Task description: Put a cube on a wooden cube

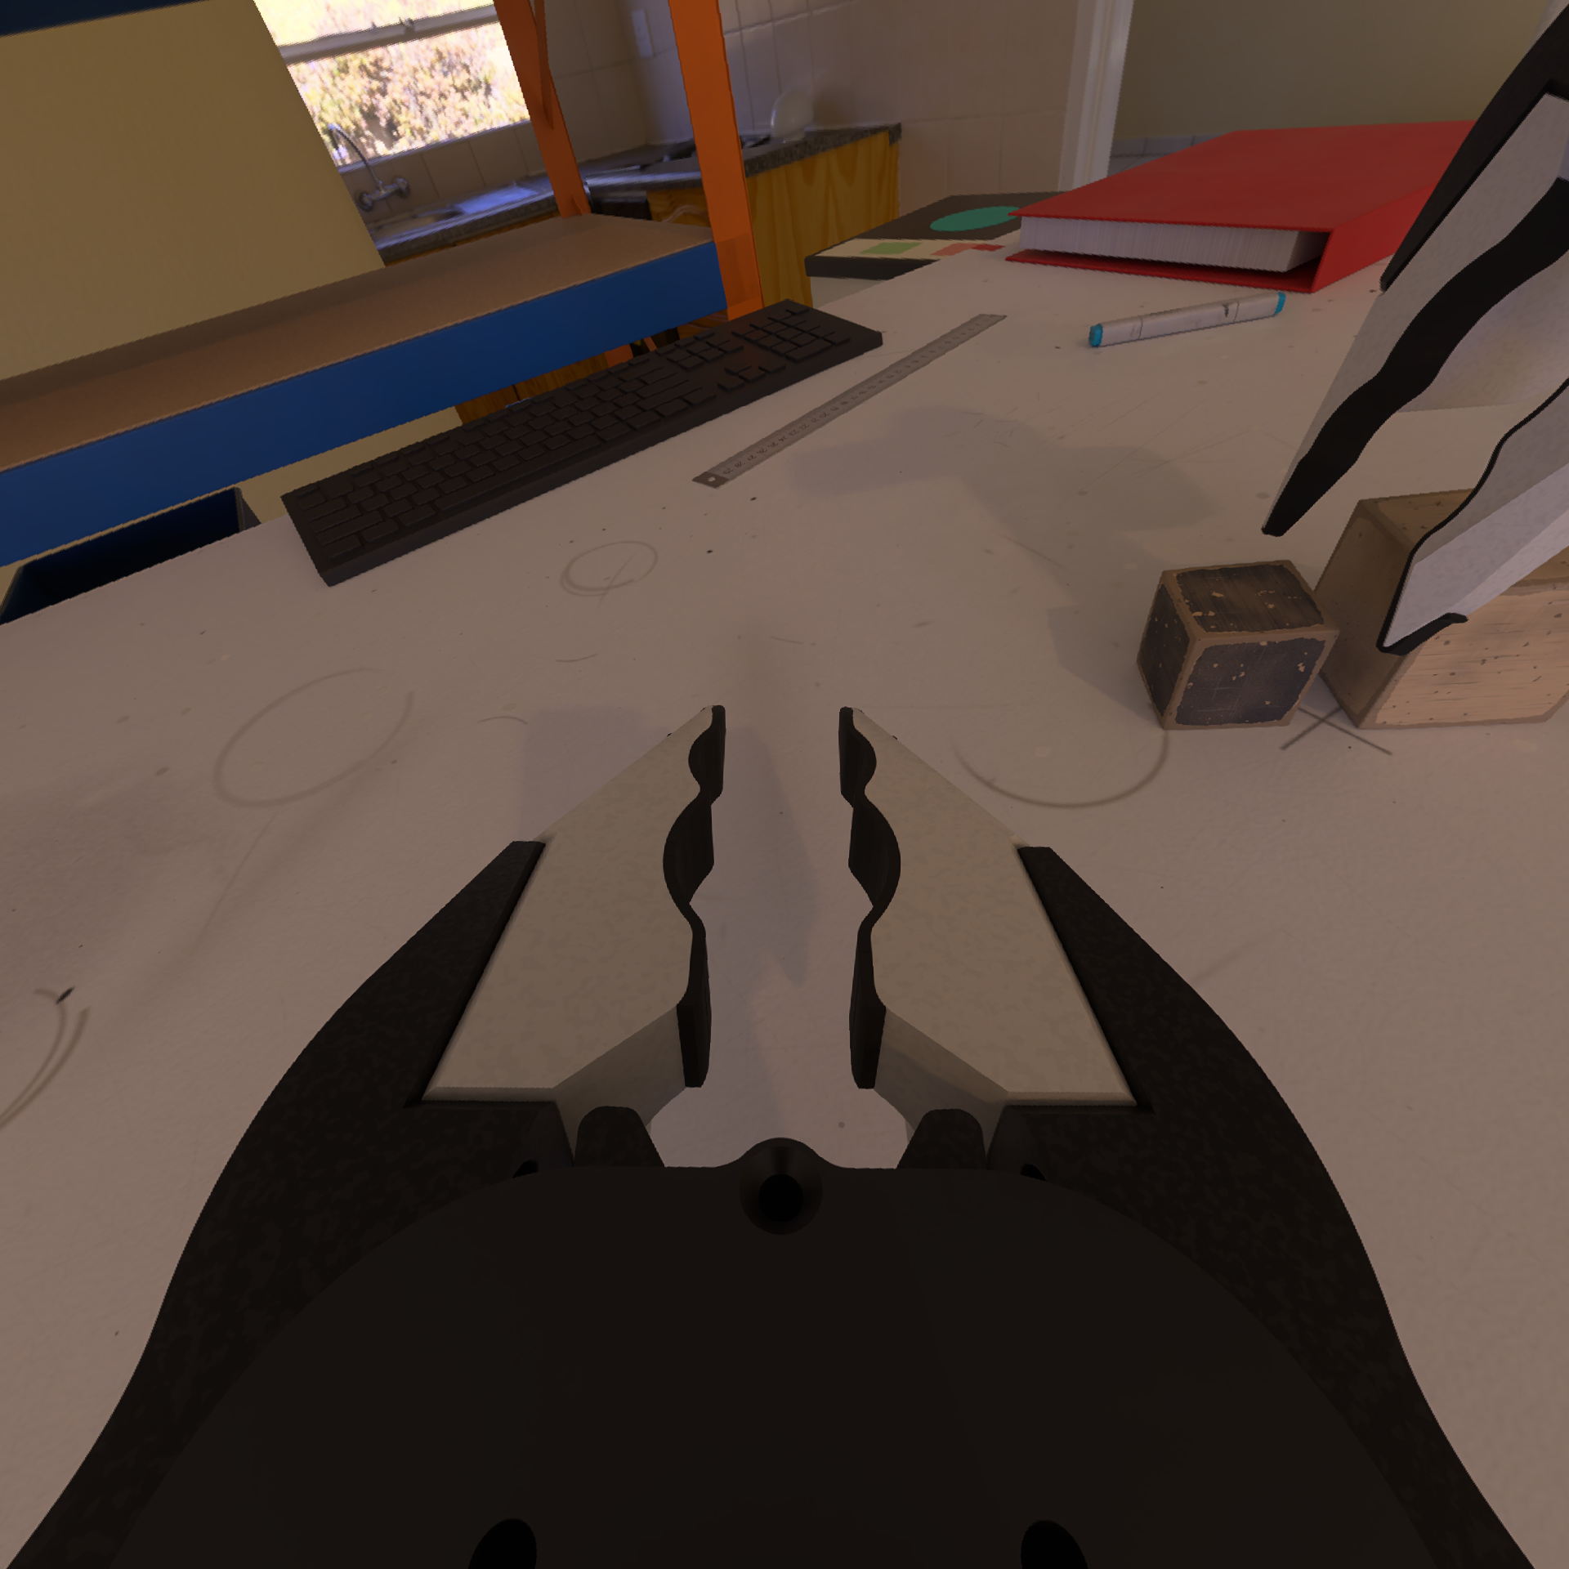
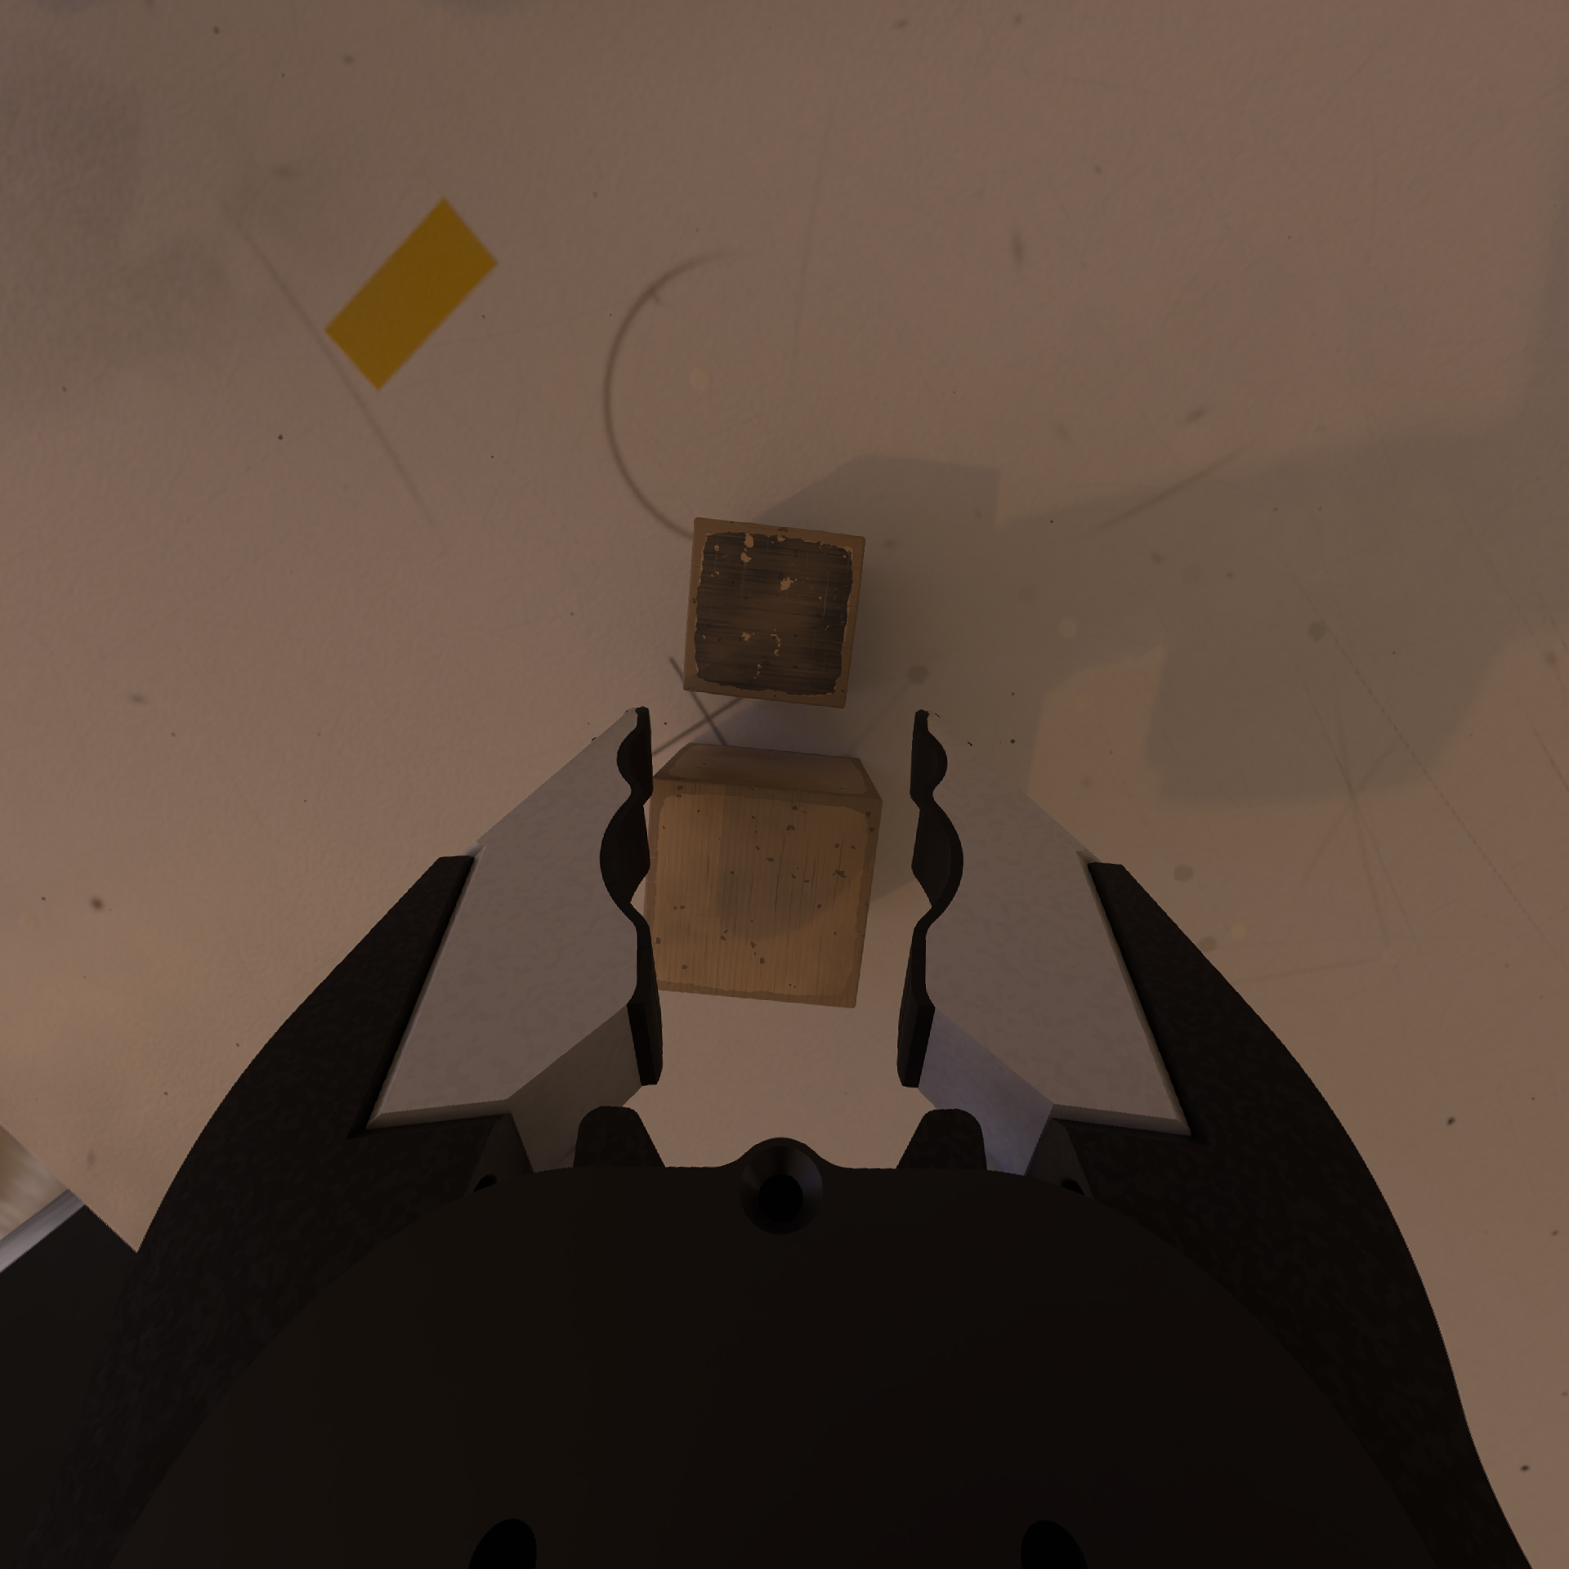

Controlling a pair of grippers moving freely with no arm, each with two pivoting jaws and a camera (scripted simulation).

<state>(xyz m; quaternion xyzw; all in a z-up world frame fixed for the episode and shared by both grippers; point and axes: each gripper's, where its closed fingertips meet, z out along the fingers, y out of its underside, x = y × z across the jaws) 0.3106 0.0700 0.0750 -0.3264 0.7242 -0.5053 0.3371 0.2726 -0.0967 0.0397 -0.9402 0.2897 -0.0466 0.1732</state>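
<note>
The right gripper (image 2: 781, 722), fingers apart, hangs over the light cube (image 2: 760, 883); the dark cube (image 2: 771, 613) sits at 12 o'clock. The left gripper (image 1: 781, 717) is apart too.

The table (image 1: 849, 594) is off-white, marked with faint grey pencil circles and dark specks. The dark cube (image 2: 771, 613) has worn black faces flecked with tan and framed by tan edges. The wooden cube (image 2: 760, 891) is pale tan with fine grain and small brown spots. A yellow rectangle (image 2: 412, 293) lies on the table. The keyboard (image 1: 586, 424) is black, the ruler (image 1: 849, 399) grey, the binder (image 1: 1231, 195) red, the marker (image 1: 1189, 318) white with 2 blue ends. Both grippers are black with white fingers (image 1: 594, 934).
</note>
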